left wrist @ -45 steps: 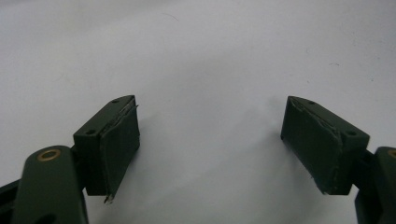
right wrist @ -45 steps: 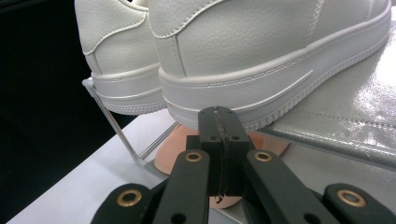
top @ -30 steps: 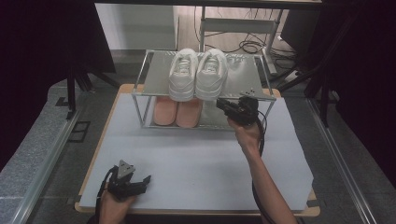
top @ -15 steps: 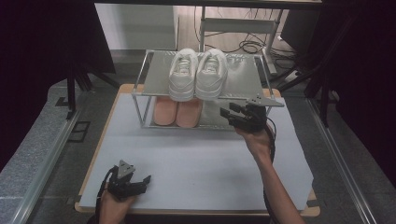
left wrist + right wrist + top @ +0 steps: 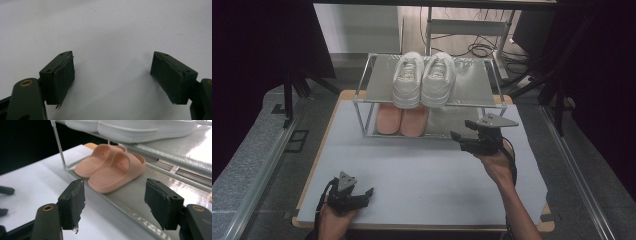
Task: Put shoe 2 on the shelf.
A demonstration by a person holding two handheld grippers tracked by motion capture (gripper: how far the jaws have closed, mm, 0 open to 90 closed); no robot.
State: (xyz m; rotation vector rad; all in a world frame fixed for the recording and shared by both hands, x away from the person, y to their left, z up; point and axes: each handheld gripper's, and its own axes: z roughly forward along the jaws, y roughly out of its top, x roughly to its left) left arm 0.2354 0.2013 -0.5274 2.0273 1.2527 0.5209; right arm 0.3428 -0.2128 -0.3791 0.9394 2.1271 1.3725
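Pink slippers lie straight ahead of the right gripper, toes toward its spread fingers; left gripper, also spread, rests lower left.

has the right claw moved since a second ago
Yes. The right claw has pulled back from the shoe rack toward the person, now over the table in front of the lower shelf.

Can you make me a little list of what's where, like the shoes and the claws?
white sneakers: side by side on the rack's top shelf
pink slippers: side by side on the bottom shelf
rack: at the table's far edge
right claw: open, empty, facing the pink slippers
left claw: open, empty, over the bare white table
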